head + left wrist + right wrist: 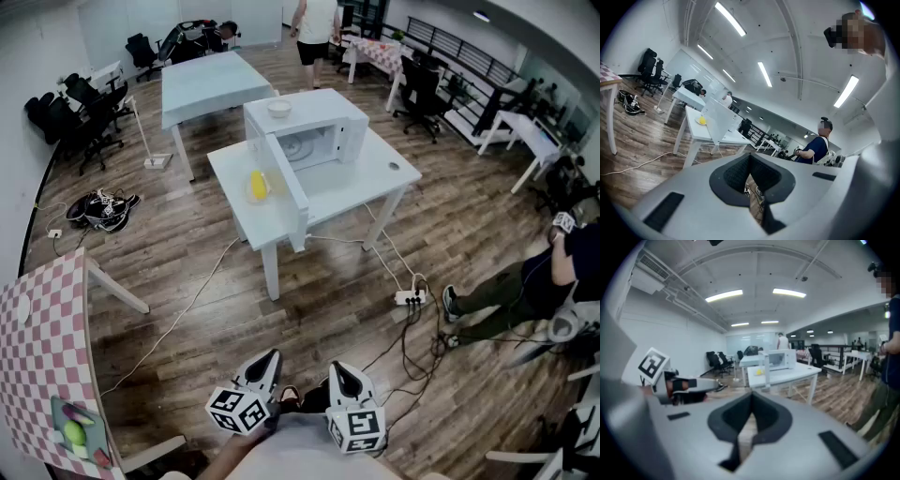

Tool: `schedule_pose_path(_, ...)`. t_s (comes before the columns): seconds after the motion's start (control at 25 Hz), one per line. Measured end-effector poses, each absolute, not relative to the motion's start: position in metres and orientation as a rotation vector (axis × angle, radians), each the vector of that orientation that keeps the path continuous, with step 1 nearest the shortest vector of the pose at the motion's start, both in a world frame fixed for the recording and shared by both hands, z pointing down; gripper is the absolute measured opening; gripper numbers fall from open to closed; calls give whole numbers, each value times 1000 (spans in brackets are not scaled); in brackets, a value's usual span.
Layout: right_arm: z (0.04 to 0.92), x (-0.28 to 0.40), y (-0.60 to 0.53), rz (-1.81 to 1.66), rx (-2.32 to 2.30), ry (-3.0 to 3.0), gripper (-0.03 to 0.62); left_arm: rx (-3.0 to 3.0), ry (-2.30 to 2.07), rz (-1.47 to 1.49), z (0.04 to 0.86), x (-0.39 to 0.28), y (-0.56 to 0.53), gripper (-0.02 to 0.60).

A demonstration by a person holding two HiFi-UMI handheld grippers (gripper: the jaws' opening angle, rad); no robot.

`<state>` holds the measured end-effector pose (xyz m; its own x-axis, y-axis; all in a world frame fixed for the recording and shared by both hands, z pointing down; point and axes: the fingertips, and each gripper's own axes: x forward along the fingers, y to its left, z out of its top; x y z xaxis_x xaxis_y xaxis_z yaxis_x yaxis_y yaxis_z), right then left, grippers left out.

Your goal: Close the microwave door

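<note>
Task stage: not begun, by my reading. The microwave door point(287, 186) stands wide open, swung out towards the table's front edge.
Done: nothing that shows.
Left to do: cross the floor to the table, get a hand-held gripper onto the door's outer face, and push it round until it shuts.
Microwave point(323, 120): white, towards the back of the white table point(380, 178), cavity facing the person.
Left hand-held gripper point(268, 362): clenched, jaws together at the tips with nothing between them. It is held close to the person's body, well apart from the microwave.
Right hand-held gripper point(340, 374): likewise clenched on nothing, just beside the left one and as far from the door.
Left gripper view: angled up towards ceiling lights; the table and open door sit small at mid-left.
Right gripper view: microwave seen across the room, beyond the closed jaw tips.
Microwave cavity: the round turntable point(305, 147) shows; no food that I can make out.
Bowl point(279, 109): on the microwave's roof; contents too small to tell.
Yellow item point(258, 185): on the table, left of the open door, seemingly on a small plate.
Tray point(80, 433): on the checked table at lower left, holding green, fruit-like pieces.
Risk, as judged: the cable and power strip point(410, 298) lie on the floor near the table.
</note>
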<state>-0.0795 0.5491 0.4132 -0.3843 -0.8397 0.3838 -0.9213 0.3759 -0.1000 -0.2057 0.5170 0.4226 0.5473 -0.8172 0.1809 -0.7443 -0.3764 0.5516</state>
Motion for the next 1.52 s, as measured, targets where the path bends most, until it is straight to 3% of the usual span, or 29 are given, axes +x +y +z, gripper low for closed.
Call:
schedule_pose_path(0.52,406,-78,524,470,1508,-2449,23,2183,-1298,-135,414,-204,508,17)
schedule_pose_path(1.52,400,-49,444,558,1177,-2646,23,2184,-1381,94,398,-127,432,17)
